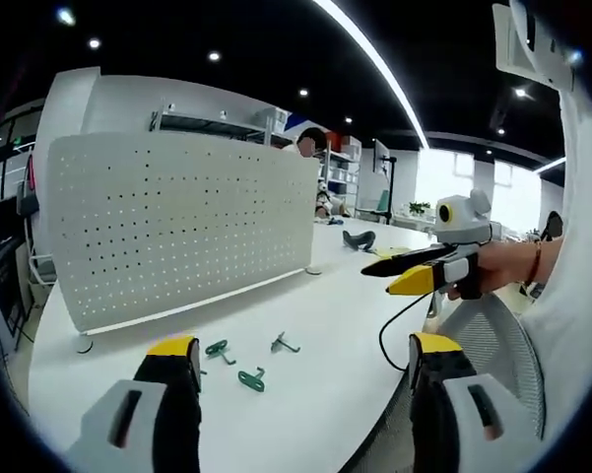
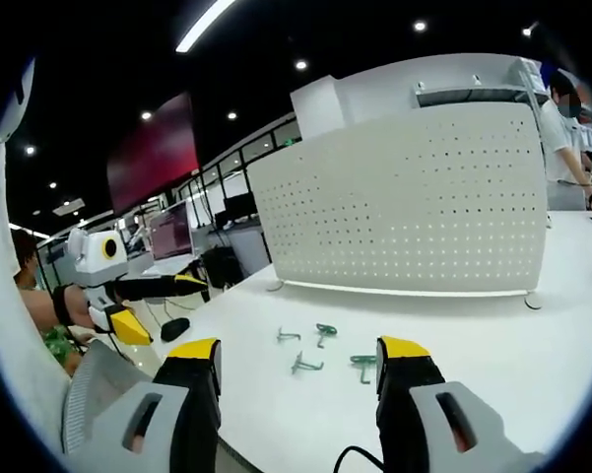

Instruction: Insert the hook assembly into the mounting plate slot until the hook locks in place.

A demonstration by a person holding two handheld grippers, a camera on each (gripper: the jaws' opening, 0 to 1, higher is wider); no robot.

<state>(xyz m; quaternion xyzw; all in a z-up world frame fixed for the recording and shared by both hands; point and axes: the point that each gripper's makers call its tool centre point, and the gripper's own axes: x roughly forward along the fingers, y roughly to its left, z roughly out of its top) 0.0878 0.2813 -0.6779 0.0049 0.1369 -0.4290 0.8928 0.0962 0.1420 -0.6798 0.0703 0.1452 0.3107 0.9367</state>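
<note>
The white table [image 1: 305, 325] takes up the lower half of the left gripper view, and on it the perforated mounting plate [image 1: 177, 227] stands upright on small feet, centre-left of the frame; in the right gripper view the plate [image 2: 404, 207] sits upper right. In front of it, near the table's front edge, lie the small hooks — two green ones [image 1: 218, 349] [image 1: 252, 379] and a grey one [image 1: 284, 343] in the left gripper view, with a loose cluster of them [image 2: 324, 332] at lower centre of the right gripper view. None is in the plate yet.

The left tongs [image 1: 300, 360] rise from the bottom of their view, jaws apart and holding nothing. The right tongs [image 2: 297, 367] are likewise spread and empty, hovering just short of the hooks.

The step in hand looks like picking up one hook. It would go best to close on the hook's shank, leaving the bent prongs free and pointed toward the plate — then line the prongs with a pair of holes and press in squarely. The plate stands free, so the other tongs may need to steady it against tipping.
</note>
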